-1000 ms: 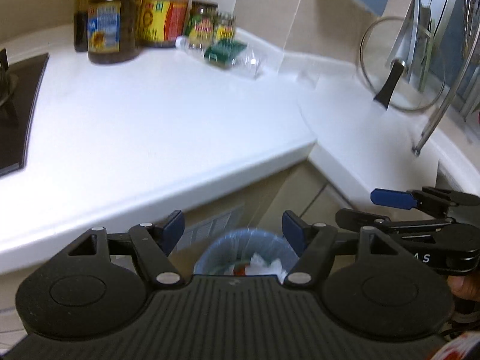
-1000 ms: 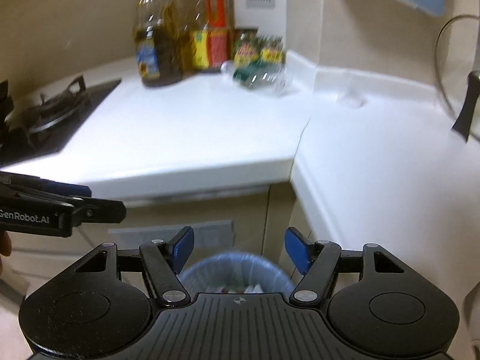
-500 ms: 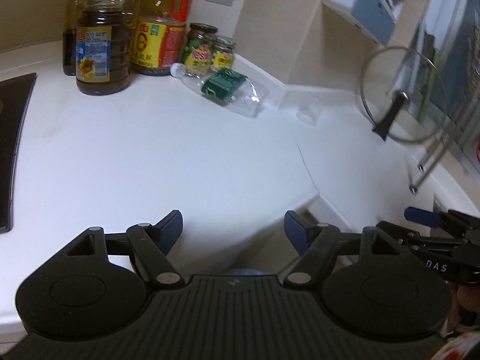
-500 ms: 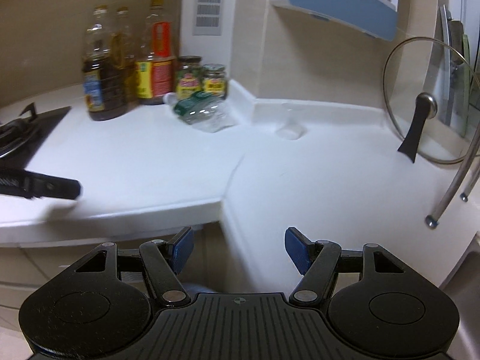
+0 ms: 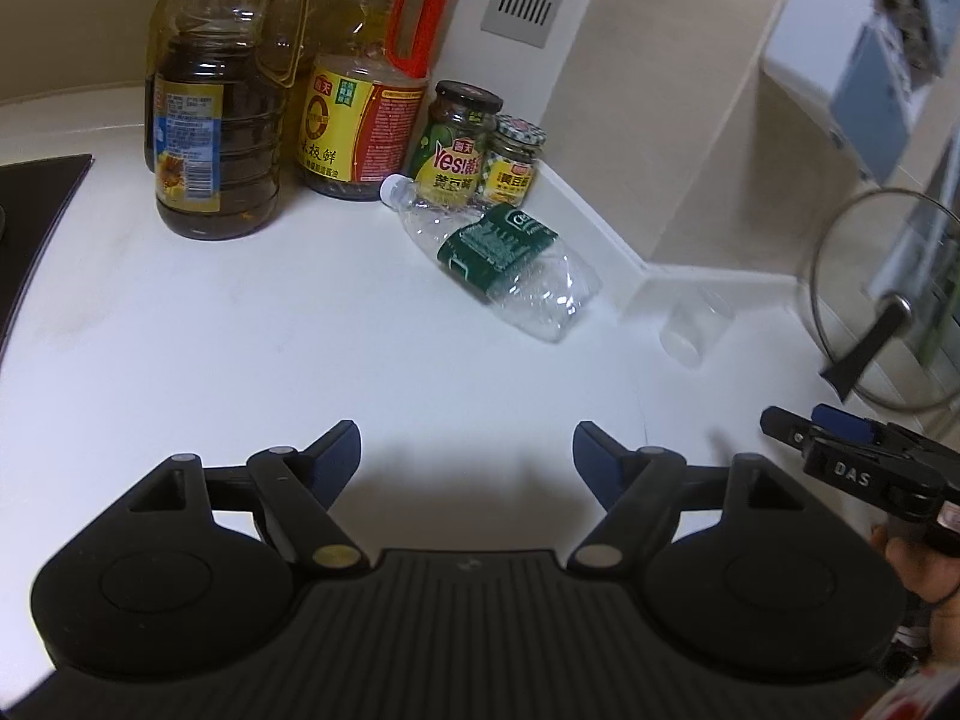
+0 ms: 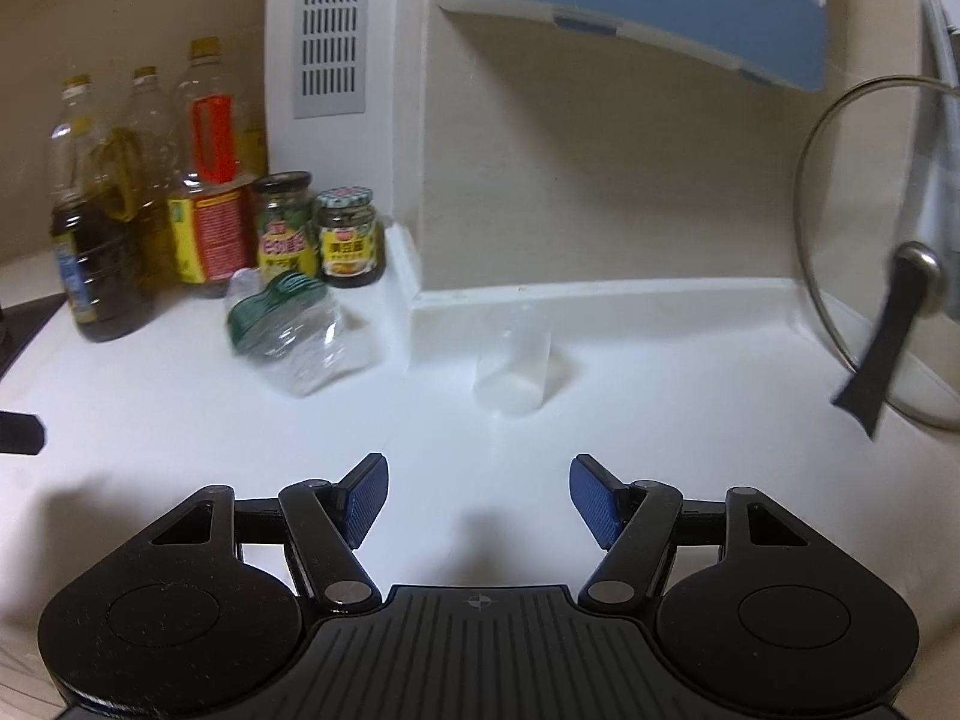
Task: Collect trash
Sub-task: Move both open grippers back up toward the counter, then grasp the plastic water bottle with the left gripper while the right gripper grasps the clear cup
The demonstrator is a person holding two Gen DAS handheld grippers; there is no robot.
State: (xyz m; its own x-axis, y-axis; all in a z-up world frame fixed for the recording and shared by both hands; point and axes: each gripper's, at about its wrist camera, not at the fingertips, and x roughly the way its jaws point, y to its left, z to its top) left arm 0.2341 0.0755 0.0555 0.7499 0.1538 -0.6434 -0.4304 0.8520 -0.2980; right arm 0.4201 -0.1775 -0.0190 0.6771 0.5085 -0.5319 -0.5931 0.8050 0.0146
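crushed bottle [image 5: 504, 258] lying on white counter [image 5: 240, 348] | left tool [image 5: 467, 450] opening, empty | right tool [image 6: 478, 492] spread, empty

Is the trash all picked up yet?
Not yet. Both claws, left and right, hold nothing; the left one's jaws are opening. The crushed plastic bottle and the clear plastic cup lie on the white counter, waiting. Nothing here shows trash already collected.

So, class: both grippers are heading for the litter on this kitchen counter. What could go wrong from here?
1. The crushed bottle lies against the sauce jars; the left gripper, jaws opening and empty, could knock them.
2. The clear cup is nearly invisible on the white counter; the open right gripper may tip it.
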